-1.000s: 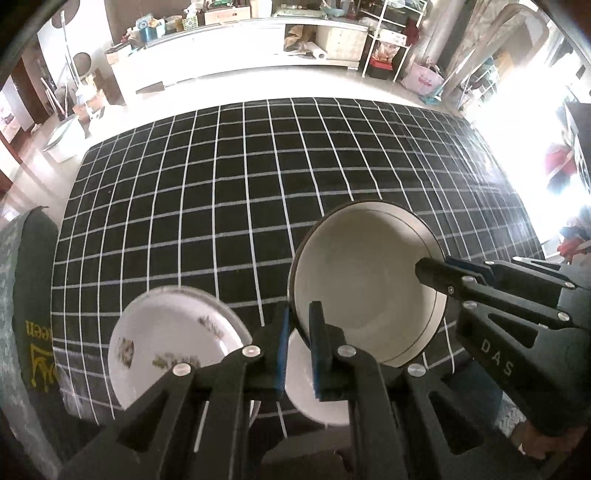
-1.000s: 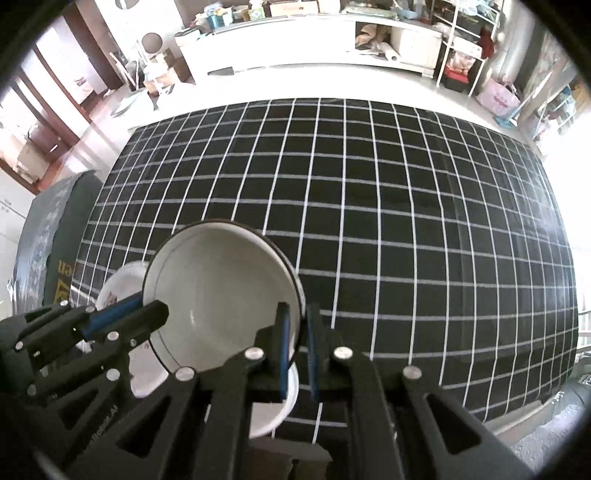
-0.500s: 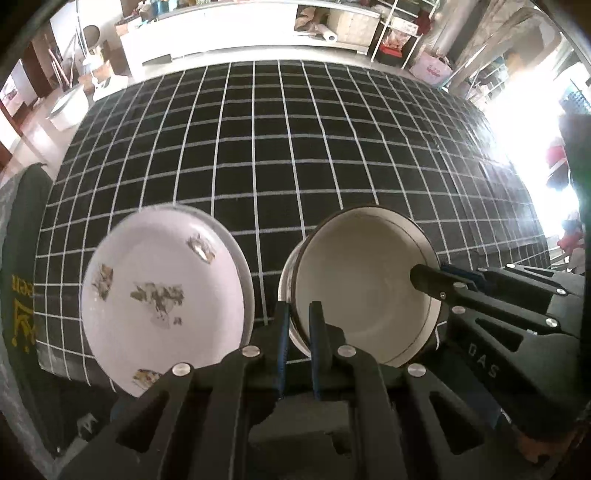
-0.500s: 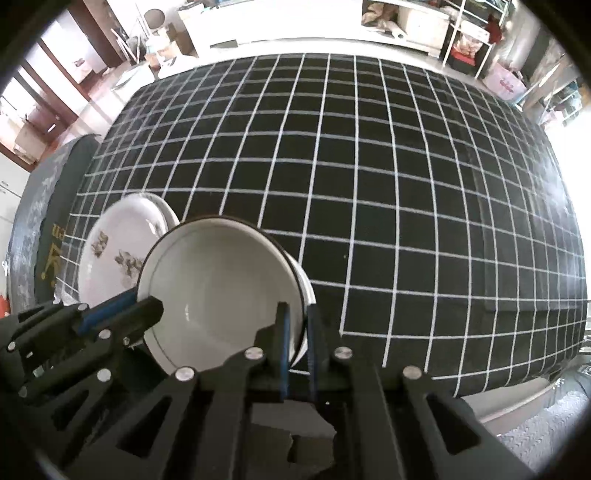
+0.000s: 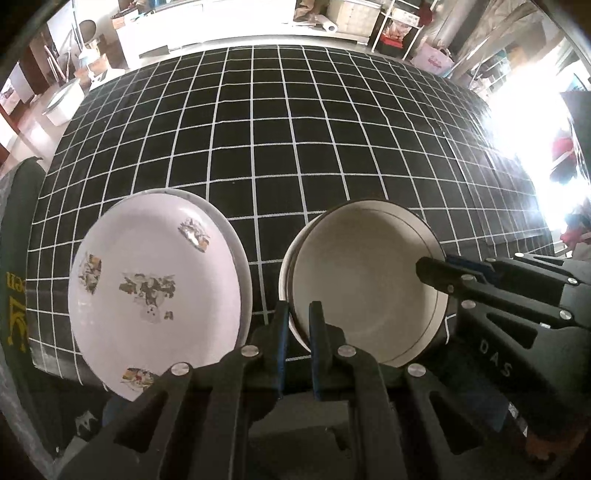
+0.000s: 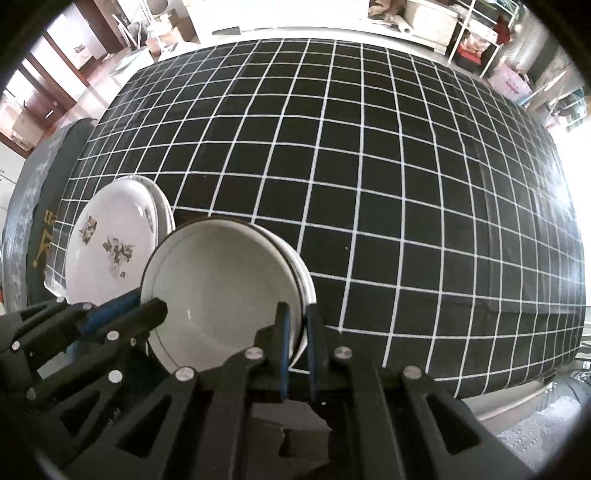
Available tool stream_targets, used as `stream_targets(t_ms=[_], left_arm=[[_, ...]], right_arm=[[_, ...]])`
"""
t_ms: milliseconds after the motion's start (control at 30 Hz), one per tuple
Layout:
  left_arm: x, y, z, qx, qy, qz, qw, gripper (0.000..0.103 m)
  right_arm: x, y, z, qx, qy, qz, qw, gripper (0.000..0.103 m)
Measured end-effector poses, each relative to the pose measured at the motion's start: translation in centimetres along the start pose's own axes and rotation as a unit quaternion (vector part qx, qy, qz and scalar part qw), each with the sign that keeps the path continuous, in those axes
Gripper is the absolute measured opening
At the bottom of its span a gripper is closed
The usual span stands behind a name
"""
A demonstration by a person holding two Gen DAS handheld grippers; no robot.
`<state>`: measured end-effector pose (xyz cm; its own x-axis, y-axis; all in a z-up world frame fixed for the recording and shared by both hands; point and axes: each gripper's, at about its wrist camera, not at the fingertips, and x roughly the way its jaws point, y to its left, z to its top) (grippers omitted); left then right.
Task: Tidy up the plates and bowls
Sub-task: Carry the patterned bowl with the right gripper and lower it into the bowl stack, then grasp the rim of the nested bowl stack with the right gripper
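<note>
A white bowl with a dark rim (image 5: 365, 291) sits nested in another white bowl near the table's front edge; it also shows in the right wrist view (image 6: 221, 284). My left gripper (image 5: 296, 317) is shut on its left rim. My right gripper (image 6: 296, 325) is shut on its right rim and appears in the left wrist view (image 5: 436, 273). A stack of white plates with flower prints (image 5: 155, 284) lies to the left of the bowls, also in the right wrist view (image 6: 110, 247).
The table wears a black cloth with a white grid (image 5: 295, 129), stretching far behind the dishes. A dark green chair back (image 5: 14, 258) stands at the left edge. White cabinets and shelves (image 5: 258, 11) line the room's far side.
The bowl held by both grippers has come down into the lower bowl. Both cameras have tipped down and closer, so the plate stack looks larger and fuller in view.
</note>
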<state>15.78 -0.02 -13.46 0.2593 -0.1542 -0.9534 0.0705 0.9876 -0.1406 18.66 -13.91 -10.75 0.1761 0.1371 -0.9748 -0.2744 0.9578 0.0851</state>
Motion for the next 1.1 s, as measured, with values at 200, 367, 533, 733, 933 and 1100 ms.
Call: stream_targets(t_ms=[200, 367, 533, 733, 933, 1100], left_arm=[[-0.9, 0.4, -0.6, 0.005, -0.017, -0.005, 0.9998, 0.008], [-2.9, 0.8, -1.6, 0.001, -0.045, -0.004, 0.9990, 0.012], [-4.8, 1.1, -3.5, 0.005, -0.070, -0.027, 0.9972, 0.015], [-6.3, 0.8, -4.5, 0.027, -0.097, -0.034, 0.9943, 0.031], [-6.2, 1.8, -4.6, 0.016, -0.095, -0.063, 0.9933, 0.045], [-5.1, 2.5, -4.5, 0.008, -0.081, -0.098, 0.9919, 0.050]], right_arm=[[-0.9, -0.8, -0.8, 0.001, -0.019, 0.016, 1.000, 0.012], [-2.7, -1.4, -1.6, 0.000, -0.046, 0.022, 0.999, 0.015], [-4.9, -1.8, -2.7, -0.005, -0.088, 0.010, 0.996, 0.043], [-6.7, -2.0, -3.6, 0.007, -0.120, 0.043, 0.992, 0.064], [-6.6, -2.4, -4.0, 0.036, -0.120, 0.071, 0.990, 0.067], [-6.0, -3.4, -4.7, 0.086, -0.129, 0.101, 0.983, 0.077]])
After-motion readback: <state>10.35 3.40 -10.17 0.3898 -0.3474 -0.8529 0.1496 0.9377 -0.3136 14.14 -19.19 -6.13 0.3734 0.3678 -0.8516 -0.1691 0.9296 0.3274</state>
